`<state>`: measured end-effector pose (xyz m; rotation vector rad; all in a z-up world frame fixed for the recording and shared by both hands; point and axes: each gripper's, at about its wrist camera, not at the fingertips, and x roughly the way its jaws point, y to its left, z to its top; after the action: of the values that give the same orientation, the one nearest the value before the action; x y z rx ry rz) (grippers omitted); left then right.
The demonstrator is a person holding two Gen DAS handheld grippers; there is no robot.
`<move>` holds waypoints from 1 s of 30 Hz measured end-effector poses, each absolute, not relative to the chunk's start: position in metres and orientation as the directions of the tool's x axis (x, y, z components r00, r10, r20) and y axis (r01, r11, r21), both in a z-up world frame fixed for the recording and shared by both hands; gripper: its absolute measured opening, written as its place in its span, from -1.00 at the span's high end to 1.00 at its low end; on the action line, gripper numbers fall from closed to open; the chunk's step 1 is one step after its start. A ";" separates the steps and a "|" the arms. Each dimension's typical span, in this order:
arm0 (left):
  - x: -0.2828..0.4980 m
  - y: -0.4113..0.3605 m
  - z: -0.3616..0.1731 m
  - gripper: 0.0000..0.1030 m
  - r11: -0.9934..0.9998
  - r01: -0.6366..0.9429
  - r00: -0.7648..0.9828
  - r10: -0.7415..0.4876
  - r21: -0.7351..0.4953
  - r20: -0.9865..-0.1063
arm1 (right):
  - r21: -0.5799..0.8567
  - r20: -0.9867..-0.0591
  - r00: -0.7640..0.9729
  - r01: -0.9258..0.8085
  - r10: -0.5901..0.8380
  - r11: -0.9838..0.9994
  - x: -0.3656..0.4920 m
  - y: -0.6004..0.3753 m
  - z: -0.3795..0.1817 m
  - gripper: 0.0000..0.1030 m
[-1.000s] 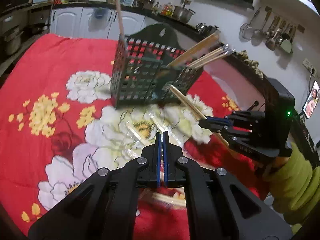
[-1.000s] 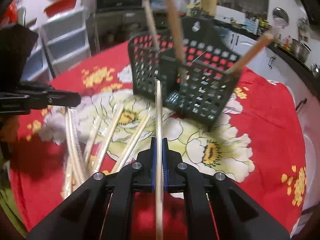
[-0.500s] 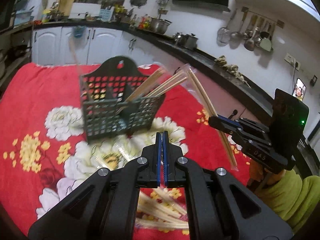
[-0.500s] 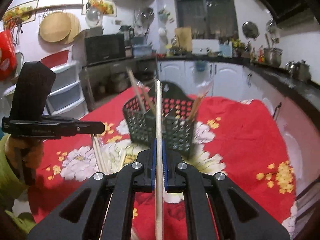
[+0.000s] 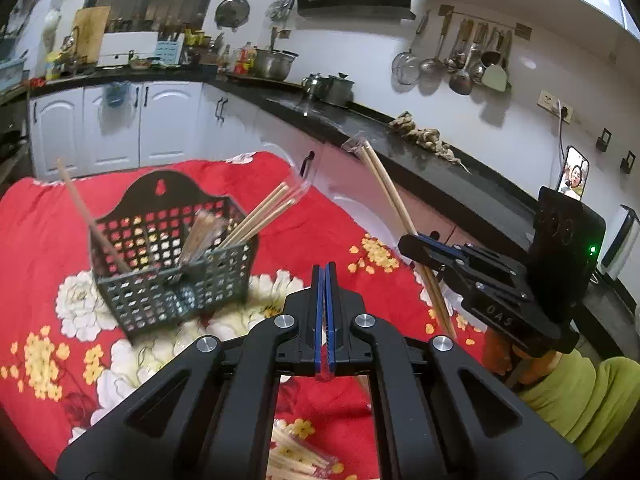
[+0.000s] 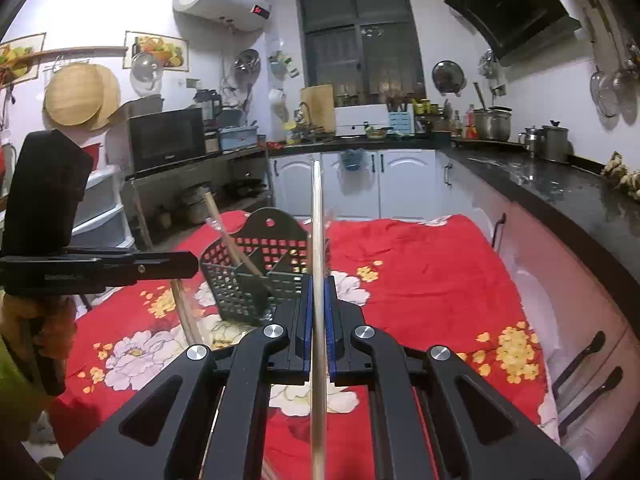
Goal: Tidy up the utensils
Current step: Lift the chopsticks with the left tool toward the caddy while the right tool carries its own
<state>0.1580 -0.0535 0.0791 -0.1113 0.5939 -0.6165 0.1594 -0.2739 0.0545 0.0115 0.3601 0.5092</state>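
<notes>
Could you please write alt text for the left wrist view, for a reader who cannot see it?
The left gripper, fingers shut on nothing, hangs above a red floral tablecloth. Ahead stands a dark slotted utensil basket holding chopsticks. To the right, the right gripper holds wrapped chopsticks upright, with kitchen counters behind.

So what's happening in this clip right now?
A person with a gripper in each hand is sorting chopsticks into a dark slotted basket on a red floral cloth. The right gripper is shut on a wrapped pair of chopsticks, held up in the air and not yet in the basket. The left gripper is shut and holds nothing. Several chopsticks already stand in the basket; more wrapped ones lie on the cloth.
</notes>
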 end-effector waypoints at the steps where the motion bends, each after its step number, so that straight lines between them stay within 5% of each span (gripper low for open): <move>1: 0.158 -0.056 0.081 1.00 0.814 0.516 0.656 -0.575 -0.266 -0.489 | 0.101 -0.331 0.815 -0.470 0.475 0.877 0.160 -0.276 0.055 0.89; 30: 0.174 -0.079 0.170 1.00 0.792 0.579 0.712 -0.607 -0.195 -0.353 | 0.113 -0.200 0.865 -0.446 0.460 0.888 0.169 -0.288 0.098 0.89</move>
<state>0.1745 -0.0788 0.1699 -0.0720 0.4169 -0.6584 0.1687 -0.2882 0.0981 0.0637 0.2249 0.4754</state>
